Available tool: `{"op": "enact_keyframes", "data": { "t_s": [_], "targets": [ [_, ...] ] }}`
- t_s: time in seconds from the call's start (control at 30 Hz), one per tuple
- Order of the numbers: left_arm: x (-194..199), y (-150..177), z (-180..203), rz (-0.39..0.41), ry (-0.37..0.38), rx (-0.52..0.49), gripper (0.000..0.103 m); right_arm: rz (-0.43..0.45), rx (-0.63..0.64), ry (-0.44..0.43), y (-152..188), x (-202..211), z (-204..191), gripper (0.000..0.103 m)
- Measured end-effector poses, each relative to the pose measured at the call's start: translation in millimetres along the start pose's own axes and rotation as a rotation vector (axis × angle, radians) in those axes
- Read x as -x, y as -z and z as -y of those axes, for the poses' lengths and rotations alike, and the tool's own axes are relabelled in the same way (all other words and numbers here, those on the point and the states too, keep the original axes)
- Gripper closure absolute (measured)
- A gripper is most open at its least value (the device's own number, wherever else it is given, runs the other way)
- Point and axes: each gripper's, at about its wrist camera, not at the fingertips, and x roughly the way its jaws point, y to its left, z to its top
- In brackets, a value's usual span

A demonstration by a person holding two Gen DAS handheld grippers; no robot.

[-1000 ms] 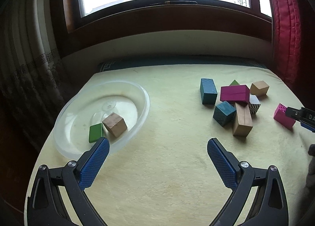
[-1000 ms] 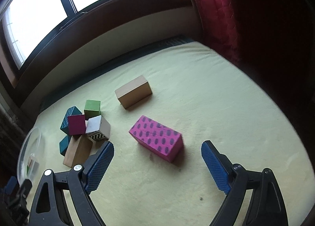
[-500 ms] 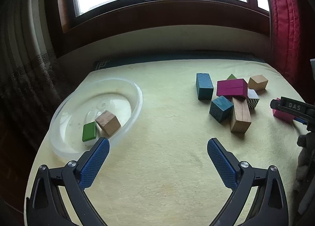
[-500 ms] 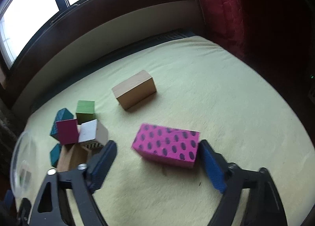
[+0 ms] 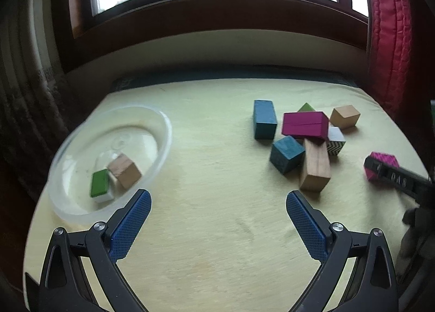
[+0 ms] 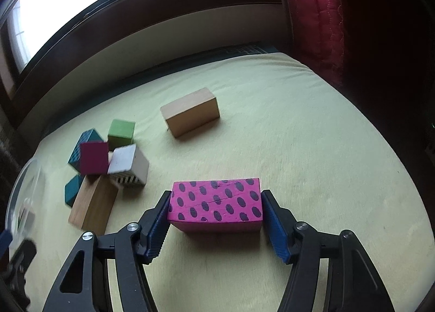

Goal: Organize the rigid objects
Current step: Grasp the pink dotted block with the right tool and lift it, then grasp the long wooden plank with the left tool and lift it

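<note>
Left wrist view. Left gripper (image 5: pixel 217 219): released, fingers spread wide, nothing between them, hovering over bare cloth on the worktop (image 5: pixel 217 244). Clear bowl (image 5: pixel 81 211): to the left, holding a green block (image 5: pixel 99 182) and a plain wooden cube (image 5: pixel 125 172). Loose cluster to the right: teal block (image 5: pixel 264 119), magenta block (image 5: pixel 304 124), teal cube (image 5: pixel 286 153), long wooden block (image 5: pixel 315 167), zigzag-patterned cube (image 5: pixel 335 141), tan block (image 5: pixel 345 116), tip of a green cube (image 5: pixel 306 108). Pink dotted block (image 5: pixel 383 161): far right, partly hidden by a finger of the other tool.

Right wrist view. Right gripper (image 6: pixel 216 219): clenched on the pink dotted block (image 6: pixel 216 204), one blue pad on each short end. Whether the block is lifted clear of the cloth cannot be told. Long axis: crosswise to the view, running from pad to pad, dotted face upward; the grasp spans the block's greatest length.

Risks, as judged. Holding end to end leaves the jaws near full spread with small contact areas; the block may pivot about the pad line or slip out during carriage. The bowl sits far left past the cluster, so a low path could knock the zigzag-patterned cube or long wooden block. A long block dropped flat could strike the bowl rim or land on the two pieces inside.
</note>
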Motion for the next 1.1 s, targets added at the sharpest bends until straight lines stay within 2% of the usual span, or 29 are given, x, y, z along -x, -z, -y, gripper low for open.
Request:
{"op": "enact_keyframes", "data": {
  "t_s": [0.27, 0.47, 0.7, 0.87, 1.1],
  "targets": [
    [-16, -7, 19, -0.048, 0.073, 0.02, 0.003, -0.002, 0.047, -0.024, 12, 8, 5, 0.036],
    [-32, -10, 39, -0.087, 0.16, 0.024, 0.004, 0.004, 0.034, -0.042, 11, 8, 9, 0.036],
    [-55, -10, 64, -0.133, 0.229, 0.006, 0.031, 0.008, 0.015, -0.063, 13, 8, 13, 0.036],
    [-67, -13, 70, -0.14, 0.238, 0.007, 0.048, 0.01, 0.006, -0.072, 13, 7, 14, 0.036],
    [-77, -16, 74, -0.14, 0.242, 0.008, 0.052, 0.01, 0.005, -0.07, 13, 7, 14, 0.036]
  ]
}}
